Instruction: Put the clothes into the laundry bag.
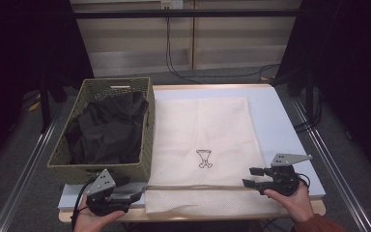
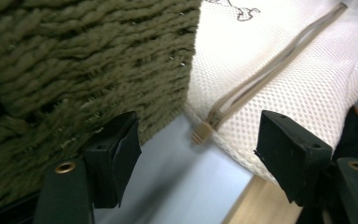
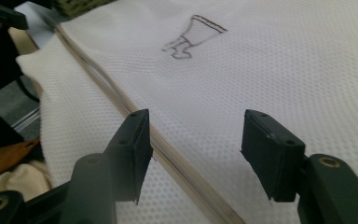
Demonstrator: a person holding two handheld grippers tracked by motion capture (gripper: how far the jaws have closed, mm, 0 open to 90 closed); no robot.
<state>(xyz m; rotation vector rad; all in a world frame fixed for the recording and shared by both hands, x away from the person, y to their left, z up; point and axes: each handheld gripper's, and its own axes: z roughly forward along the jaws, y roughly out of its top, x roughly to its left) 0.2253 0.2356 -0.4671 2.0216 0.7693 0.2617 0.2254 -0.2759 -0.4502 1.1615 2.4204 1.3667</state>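
Both of my grippers sit at the near edge of the tabletop (image 1: 280, 104), one at each end of the zipper (image 1: 193, 187) that runs across the white mesh laundry bag (image 1: 207, 130). My left gripper (image 2: 196, 149) has its jaws apart with nothing pressed between them — the zipper pull (image 2: 199, 134) lies just ahead of the gap, free on the pale tabletop, where the bag's corner meets the side of the woven basket (image 1: 92, 166). My right gripper (image 3: 193, 144) also has its jaws apart; the mesh and the zipper line pass beneath and between them, but neither pad presses on the cloth.

That bag lies spread flat across the middle of the tabletop, its small printed mark (image 1: 203, 158) facing up, its zipper end toward the near edge. It looks flat and empty to me. At the left edge stands the basket, and the dark clothes (image 1: 108, 128) are heaped inside it, none of them out yet.

So, as I judge it, the bag is laid out and released, and little else is done — the zipper looks closed along its length. What is left is to take hold of the pull, open the bag, move the dark clothes from the basket into it, and zip it shut.
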